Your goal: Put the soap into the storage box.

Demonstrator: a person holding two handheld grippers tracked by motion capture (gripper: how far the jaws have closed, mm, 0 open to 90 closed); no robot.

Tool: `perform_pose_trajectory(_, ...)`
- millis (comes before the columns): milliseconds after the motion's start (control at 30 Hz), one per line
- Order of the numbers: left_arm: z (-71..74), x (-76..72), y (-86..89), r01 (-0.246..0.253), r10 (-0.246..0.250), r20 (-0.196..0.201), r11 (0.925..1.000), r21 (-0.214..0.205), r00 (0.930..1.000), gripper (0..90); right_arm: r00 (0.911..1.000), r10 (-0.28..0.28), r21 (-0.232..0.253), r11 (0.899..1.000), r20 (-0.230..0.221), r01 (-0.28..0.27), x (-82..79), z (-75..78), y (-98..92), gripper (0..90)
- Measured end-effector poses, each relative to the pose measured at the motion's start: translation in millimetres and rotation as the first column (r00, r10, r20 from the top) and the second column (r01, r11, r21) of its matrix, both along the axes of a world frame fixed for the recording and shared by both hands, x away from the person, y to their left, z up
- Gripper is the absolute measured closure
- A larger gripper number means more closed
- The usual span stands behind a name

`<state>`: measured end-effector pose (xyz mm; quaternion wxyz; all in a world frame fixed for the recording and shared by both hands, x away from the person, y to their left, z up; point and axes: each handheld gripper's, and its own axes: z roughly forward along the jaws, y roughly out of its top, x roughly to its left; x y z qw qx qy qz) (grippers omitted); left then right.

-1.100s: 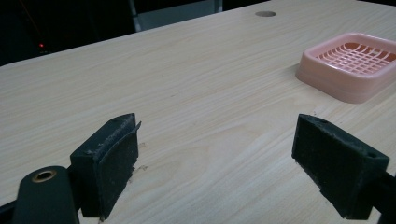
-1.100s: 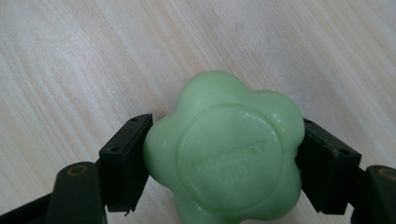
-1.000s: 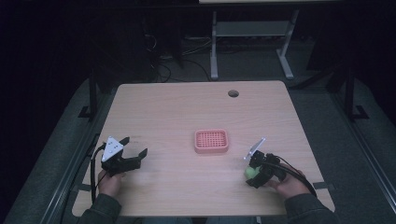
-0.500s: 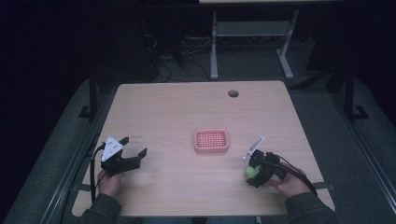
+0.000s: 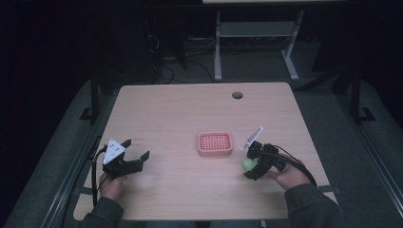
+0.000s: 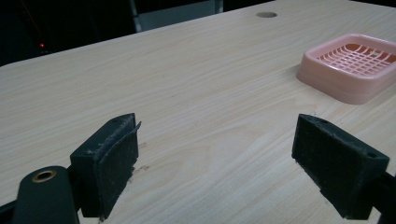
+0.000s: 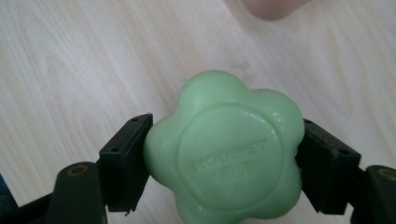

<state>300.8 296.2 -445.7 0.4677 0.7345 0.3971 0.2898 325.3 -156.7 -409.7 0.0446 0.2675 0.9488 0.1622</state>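
Two tools: your right gripper [image 7: 224, 163] clamps the green soap [image 7: 223, 154], your left gripper [image 6: 215, 163] gapes empty near the tray [image 6: 327, 84].

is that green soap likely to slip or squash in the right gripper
The soap looks solid: its lobed edge keeps its shape between the right gripper pads, so it is probably stiff. Its glossy, rounded surface suggests it might slip if the grip loosens. The scalloped sides may help the pads seat.
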Motion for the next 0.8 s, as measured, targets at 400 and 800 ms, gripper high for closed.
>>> perform_pose_trajectory(400, -0.1, 0.2, 0.5, -0.002, 0.002, -0.002, 1.0000, 0.001, 1.0000, 14.2, 0.9993, 0.037, 0.000, 0.999, 0.009, -0.037, 21.9, 19.3, 19.4, 26.2)
perform_pose_trajectory(800, -0.3, 0.8, 0.7, -0.004, 0.004, -0.003, 1.0000, -0.002, 1.0000, 14.2, 0.9986, 0.052, -0.001, 0.999, 0.003, -0.052, 33.8, 24.3, 29.5, 26.1)
